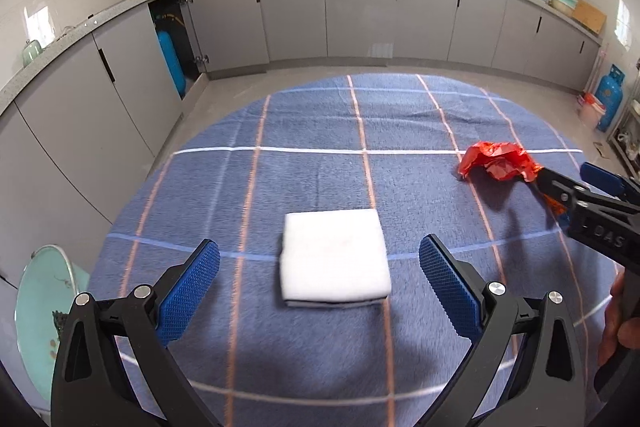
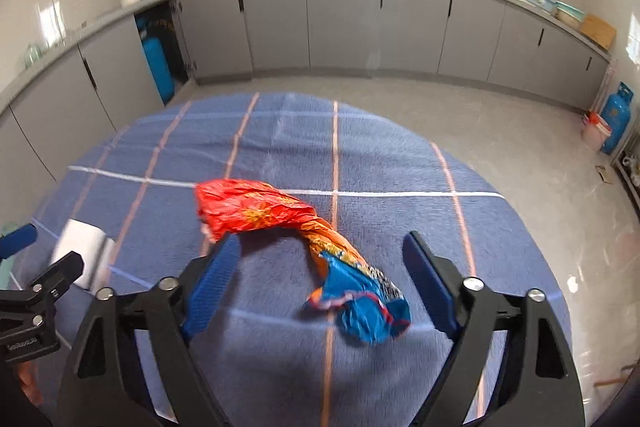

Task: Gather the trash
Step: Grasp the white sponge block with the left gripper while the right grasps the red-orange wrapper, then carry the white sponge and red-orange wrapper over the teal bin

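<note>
A crumpled red, orange and blue snack wrapper [image 2: 256,209] lies on the blue checked tablecloth [image 2: 360,155]. Its blue end sits between the fingers of my right gripper [image 2: 322,241], which is open, with neither pad touching the wrapper. In the left wrist view the wrapper [image 1: 496,161] shows at the right with the right gripper [image 1: 564,173] against its near end. A folded white cloth pad [image 1: 334,255] lies flat just ahead of my left gripper [image 1: 320,245], which is open and holds nothing. The pad [image 2: 82,251] also shows at the left edge of the right wrist view.
A teal basin [image 1: 40,307] sits below the table's left edge. Grey kitchen cabinets [image 1: 360,11] run along the far walls, and a blue gas cylinder [image 1: 608,99] stands at the right. A person's hand [image 1: 616,327] grips the right tool's handle.
</note>
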`<state>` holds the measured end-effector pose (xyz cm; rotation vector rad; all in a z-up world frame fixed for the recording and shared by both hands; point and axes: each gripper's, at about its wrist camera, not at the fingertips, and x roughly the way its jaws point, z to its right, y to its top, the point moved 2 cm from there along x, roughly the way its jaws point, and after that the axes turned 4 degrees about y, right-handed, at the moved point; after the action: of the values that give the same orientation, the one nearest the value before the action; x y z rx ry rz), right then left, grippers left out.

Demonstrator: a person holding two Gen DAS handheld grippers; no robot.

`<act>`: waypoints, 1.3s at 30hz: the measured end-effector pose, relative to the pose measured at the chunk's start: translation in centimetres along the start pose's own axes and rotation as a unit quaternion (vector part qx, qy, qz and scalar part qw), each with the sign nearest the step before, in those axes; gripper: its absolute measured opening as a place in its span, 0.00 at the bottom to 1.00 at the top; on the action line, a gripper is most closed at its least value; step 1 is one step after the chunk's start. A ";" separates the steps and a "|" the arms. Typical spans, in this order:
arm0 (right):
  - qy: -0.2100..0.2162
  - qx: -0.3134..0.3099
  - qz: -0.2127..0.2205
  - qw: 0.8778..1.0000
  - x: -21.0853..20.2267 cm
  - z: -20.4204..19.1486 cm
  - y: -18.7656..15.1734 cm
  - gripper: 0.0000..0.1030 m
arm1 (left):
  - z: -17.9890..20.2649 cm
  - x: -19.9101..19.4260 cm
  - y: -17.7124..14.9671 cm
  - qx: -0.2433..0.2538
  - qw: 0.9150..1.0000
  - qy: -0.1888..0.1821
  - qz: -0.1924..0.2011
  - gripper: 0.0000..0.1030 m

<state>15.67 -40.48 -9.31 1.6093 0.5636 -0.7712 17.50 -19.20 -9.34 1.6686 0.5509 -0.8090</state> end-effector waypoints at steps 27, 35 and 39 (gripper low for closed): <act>0.081 0.128 0.020 0.988 -8.1 -3.2 -5.1 0.25 | -3.2 -6.7 -2.3 -0.010 0.998 -0.036 0.050 0.53; 0.102 0.130 0.039 0.985 -11.6 -8.1 -7.1 0.25 | -7.4 -10.4 -4.6 -0.028 0.997 -0.023 0.068 0.53; 0.121 0.135 0.036 0.983 -12.0 -10.2 -7.7 0.25 | -10.1 -11.4 -5.9 -0.042 0.997 -0.009 0.068 0.53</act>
<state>3.86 -28.35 -4.71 1.9815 0.5879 -0.6225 8.03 -7.30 -3.41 1.6010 0.4490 -0.6922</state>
